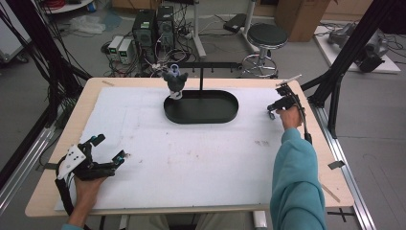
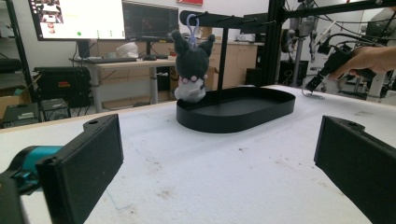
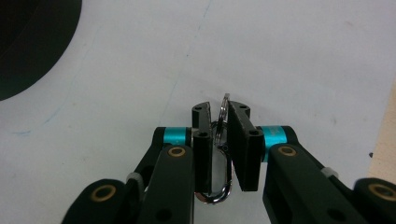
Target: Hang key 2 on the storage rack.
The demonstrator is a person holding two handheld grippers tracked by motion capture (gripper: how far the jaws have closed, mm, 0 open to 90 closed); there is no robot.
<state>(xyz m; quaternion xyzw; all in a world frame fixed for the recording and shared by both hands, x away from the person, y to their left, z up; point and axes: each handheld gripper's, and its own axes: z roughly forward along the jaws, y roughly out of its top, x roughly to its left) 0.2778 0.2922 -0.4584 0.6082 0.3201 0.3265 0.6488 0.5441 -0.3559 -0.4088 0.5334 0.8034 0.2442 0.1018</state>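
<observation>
High view – black tray [image 1: 225,114] w/ plush toy [image 1: 174,82] at left end

We see open tabletop [image 1: 191,158] between both grippers; black tray [image 1: 225,115], plush toy [image 1: 174,82] and stand post [image 1: 201,79] block the far middle.

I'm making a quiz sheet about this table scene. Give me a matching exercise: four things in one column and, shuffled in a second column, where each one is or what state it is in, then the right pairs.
Column one:
1. plush toy
2. metal key ring
3. left gripper
4. black oval tray

Column two:
A. jaws wide apart with nothing between them
B. lying on the white mat at the far middle of the table
C. sitting at one end of the tray, its loop up by the stand's crossbar
D. pinched between the jaws of the right gripper

Pairs: 1-C, 2-D, 3-A, 4-B
</observation>
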